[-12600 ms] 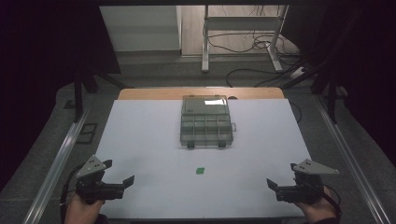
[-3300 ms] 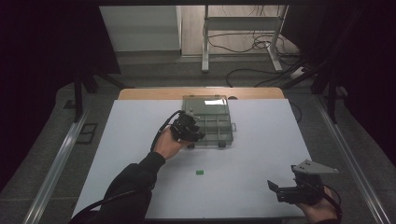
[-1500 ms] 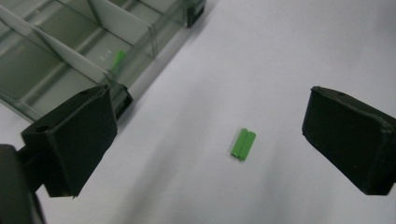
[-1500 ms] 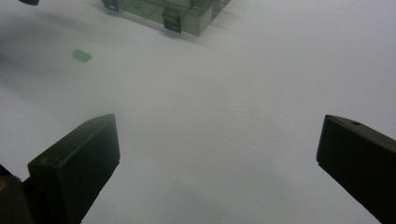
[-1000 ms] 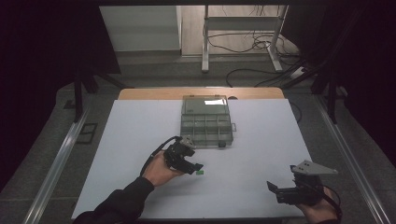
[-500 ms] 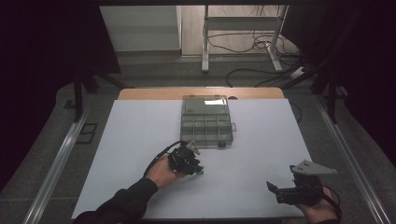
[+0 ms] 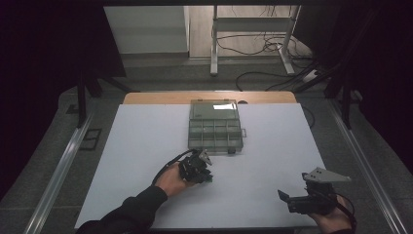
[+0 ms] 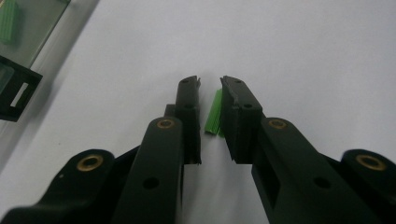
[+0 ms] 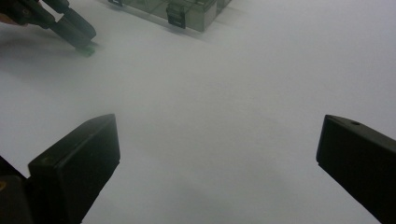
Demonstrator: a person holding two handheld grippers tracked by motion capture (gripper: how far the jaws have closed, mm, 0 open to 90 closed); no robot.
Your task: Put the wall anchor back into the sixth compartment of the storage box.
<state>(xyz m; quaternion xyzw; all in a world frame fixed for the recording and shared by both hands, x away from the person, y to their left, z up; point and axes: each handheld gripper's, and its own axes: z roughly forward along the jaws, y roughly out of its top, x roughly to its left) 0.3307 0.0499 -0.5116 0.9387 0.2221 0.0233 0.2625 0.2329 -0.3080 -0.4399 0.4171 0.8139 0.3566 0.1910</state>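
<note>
Small green plastic piece (image 8: 214, 113) on white counter (image 7: 272, 146), at 6 o'clock from clear compartment box (image 7: 215, 126). Likely light, stiff, easily flicked; best pinched across flat faces. Left tongs (image 8: 210, 84) narrowly parted around it, no visible squeeze. Right tongs (image 9: 217, 154) wide apart, empty.

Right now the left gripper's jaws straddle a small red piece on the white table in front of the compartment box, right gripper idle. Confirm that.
Wrong in one respect: the piece is green, not red, as the left gripper view shows. The rest holds: the left gripper's jaws straddle it on the white table before the compartment box, and the right gripper sits idle.
</note>
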